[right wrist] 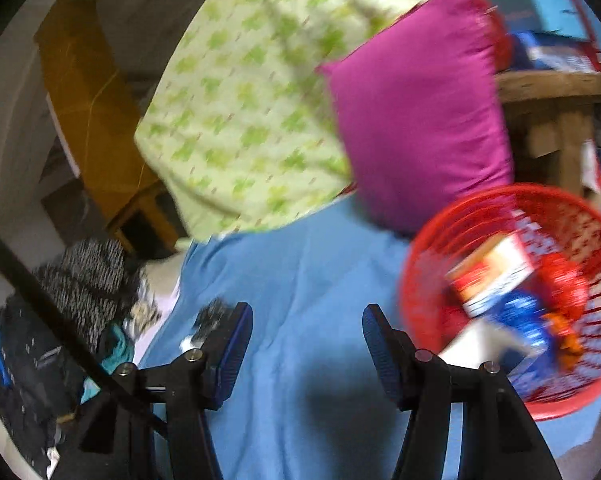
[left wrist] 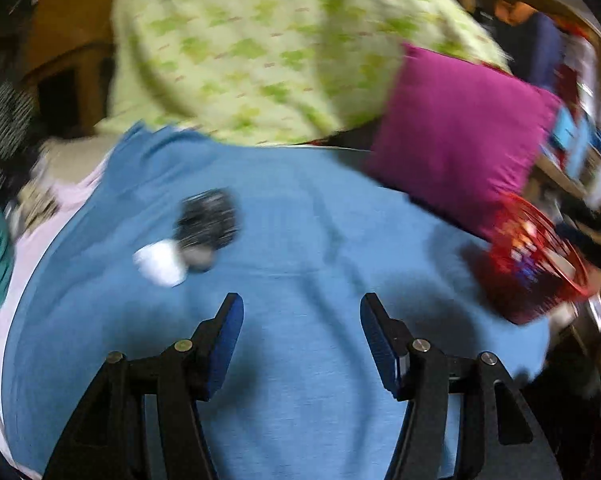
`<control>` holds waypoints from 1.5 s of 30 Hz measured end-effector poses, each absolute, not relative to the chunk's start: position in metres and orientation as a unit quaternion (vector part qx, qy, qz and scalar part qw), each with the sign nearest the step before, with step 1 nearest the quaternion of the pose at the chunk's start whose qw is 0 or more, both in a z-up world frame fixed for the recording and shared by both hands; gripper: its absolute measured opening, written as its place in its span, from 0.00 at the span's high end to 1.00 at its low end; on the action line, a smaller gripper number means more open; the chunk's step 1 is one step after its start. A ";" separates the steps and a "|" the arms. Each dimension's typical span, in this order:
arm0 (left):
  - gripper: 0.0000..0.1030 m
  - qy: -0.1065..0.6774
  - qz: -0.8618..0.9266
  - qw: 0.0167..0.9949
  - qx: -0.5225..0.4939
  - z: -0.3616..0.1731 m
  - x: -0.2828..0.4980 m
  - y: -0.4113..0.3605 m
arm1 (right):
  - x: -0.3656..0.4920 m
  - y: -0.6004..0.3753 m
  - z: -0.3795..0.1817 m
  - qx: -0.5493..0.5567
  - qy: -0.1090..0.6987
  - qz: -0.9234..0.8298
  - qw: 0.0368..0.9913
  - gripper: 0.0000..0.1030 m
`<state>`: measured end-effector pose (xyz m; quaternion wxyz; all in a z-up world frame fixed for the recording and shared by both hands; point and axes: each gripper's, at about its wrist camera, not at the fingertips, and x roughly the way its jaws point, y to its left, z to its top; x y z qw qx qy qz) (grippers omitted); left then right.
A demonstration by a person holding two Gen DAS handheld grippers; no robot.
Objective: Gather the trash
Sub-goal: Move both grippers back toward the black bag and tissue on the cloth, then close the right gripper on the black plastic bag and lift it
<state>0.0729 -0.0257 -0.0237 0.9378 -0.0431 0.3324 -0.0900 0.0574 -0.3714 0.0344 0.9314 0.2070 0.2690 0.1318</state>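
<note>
A red mesh basket (right wrist: pixel 432 248) sits on the blue bedsheet (right wrist: pixel 300 280) at the right, holding wrappers and a small carton (right wrist: pixel 492 276). It also shows in the left wrist view (left wrist: pixel 516 304). A dark crumpled wrapper (left wrist: pixel 208 220) and a white crumpled piece (left wrist: pixel 160 262) lie on the sheet, ahead and left of my left gripper (left wrist: pixel 302 304). The dark wrapper peeks past my right gripper's left finger (right wrist: pixel 214 316). My left gripper is open and empty. My right gripper (right wrist: pixel 308 314) is open and empty, just left of the basket.
A magenta pillow (left wrist: pixel 460 144) and a green-patterned blanket (left wrist: pixel 260 48) lie at the back of the bed. Dark clothes (right wrist: pixel 72 292) are piled at the left. A wooden shelf with boxes (right wrist: pixel 560 84) stands behind the basket.
</note>
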 end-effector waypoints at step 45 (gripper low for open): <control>0.40 0.345 0.124 0.913 -0.177 -0.072 0.167 0.157 | 0.333 -0.041 -0.111 0.142 0.512 0.207 0.821 0.62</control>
